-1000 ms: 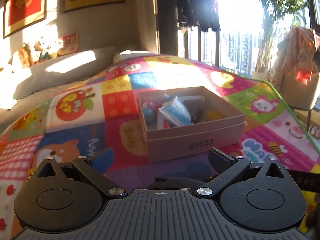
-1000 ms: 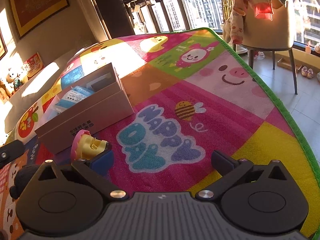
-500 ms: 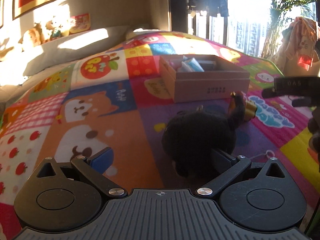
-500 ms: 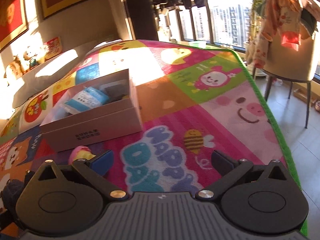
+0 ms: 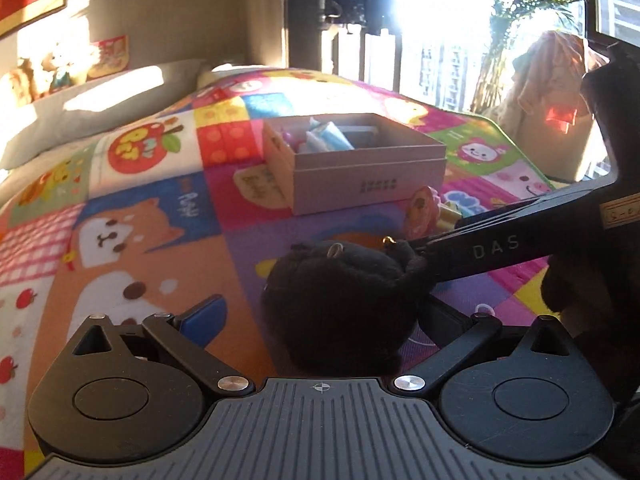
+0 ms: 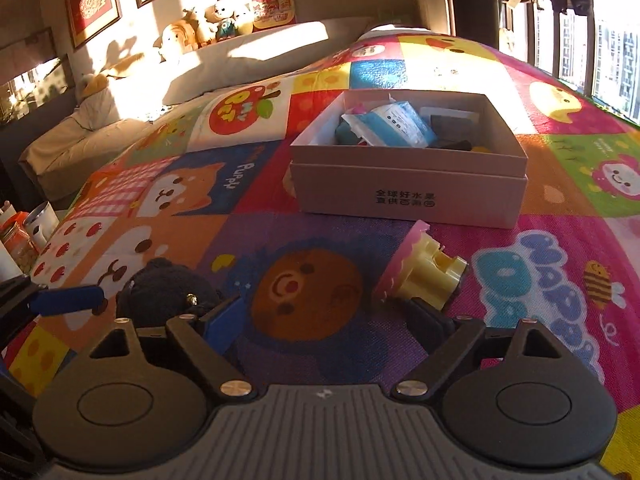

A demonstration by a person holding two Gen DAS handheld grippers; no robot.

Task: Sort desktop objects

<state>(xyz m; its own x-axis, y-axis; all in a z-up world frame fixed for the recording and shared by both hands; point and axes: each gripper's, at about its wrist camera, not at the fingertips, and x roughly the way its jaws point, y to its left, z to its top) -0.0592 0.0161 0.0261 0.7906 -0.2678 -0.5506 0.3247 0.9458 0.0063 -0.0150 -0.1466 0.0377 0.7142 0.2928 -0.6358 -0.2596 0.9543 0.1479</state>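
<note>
Two open grippers over a play mat, each lined up on a loose toy in front of the box.

The left gripper [image 5: 320, 312] has its jaws apart with the black plush toy [image 5: 340, 296] sitting between them, touching or nearly touching the right-hand finger; nothing is clamped yet; the right gripper [image 6: 324, 316] also has its jaws apart, and the pink and yellow toy [image 6: 420, 276] lies on the play mat [image 6: 200, 224] just ahead of its right-hand finger, not between the jaws; the cardboard box [image 6: 404, 188], already holding several items, stands further ahead of both; the step in hand looks like picking up the remaining toys; next, the left jaws likely need to close on the plush, while the right gripper must shift right and forward to straddle its toy before closing.
</note>
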